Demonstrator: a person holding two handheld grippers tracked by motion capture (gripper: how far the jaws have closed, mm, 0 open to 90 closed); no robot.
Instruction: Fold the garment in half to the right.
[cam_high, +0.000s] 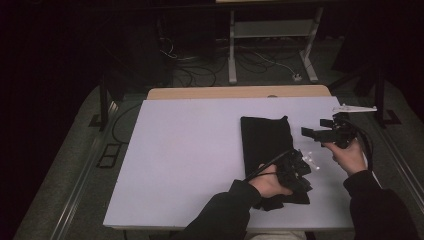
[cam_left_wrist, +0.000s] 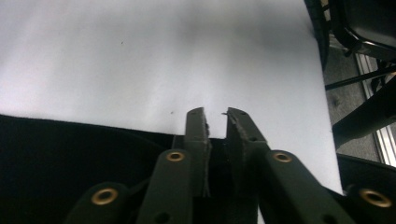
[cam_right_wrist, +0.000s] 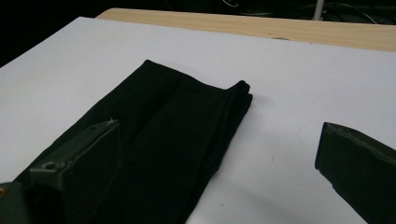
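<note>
A black cloth (cam_high: 265, 137), folded into a long strip, lies on the right half of the white table (cam_high: 190, 150). My left gripper (cam_high: 299, 162) rests low over the cloth's near end. In the left gripper view its jaws (cam_left_wrist: 217, 114) stand a narrow gap apart with nothing between the tips, over the edge of the cloth (cam_left_wrist: 70, 154). My right gripper (cam_high: 316, 127) hovers to the right of the cloth, jaws wide apart and empty. In the right gripper view (cam_right_wrist: 219, 126) the cloth (cam_right_wrist: 182, 121) stretches away between and left of the jaws.
A bare wooden strip (cam_high: 240, 92) runs along the table's far edge. A flat white object (cam_high: 352, 107) lies at the far right corner. Beyond the table are floor cables and a white desk frame (cam_high: 270, 30). The table's left half is bare white surface.
</note>
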